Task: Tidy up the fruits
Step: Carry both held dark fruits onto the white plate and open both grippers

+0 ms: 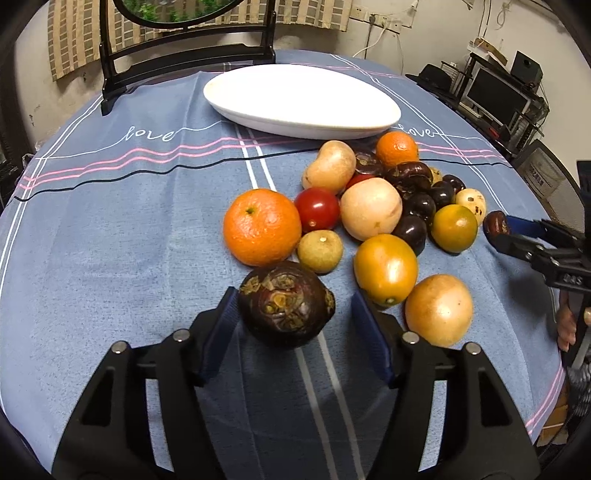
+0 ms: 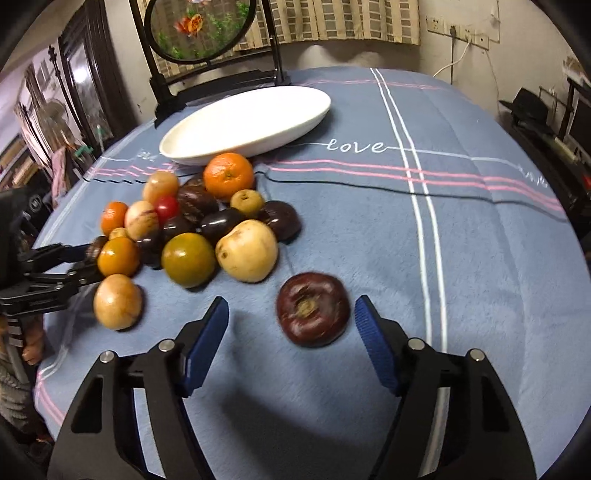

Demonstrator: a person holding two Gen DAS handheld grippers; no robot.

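In the left wrist view, a dark brown water chestnut [image 1: 286, 302] lies on the blue cloth between the blue pads of my left gripper [image 1: 293, 295]. It sits against the left pad, with a gap to the right pad. In the right wrist view, another dark chestnut [image 2: 313, 308] lies between the pads of my right gripper [image 2: 292, 301], nearer the right pad and not pressed. A pile of fruit [image 1: 369, 206] [image 2: 192, 229] holds oranges, a red tomato, pale yellow fruits and dark chestnuts. Behind it stands an oval white plate [image 1: 295, 127] [image 2: 243, 122] with nothing on it.
A black stand with a round panel [image 1: 184, 51] [image 2: 199, 29] stands at the table's far edge behind the plate. Shelves with a monitor [image 1: 498, 96] are beyond the table's right side. A person's hand [image 1: 565, 328] shows at the right edge.
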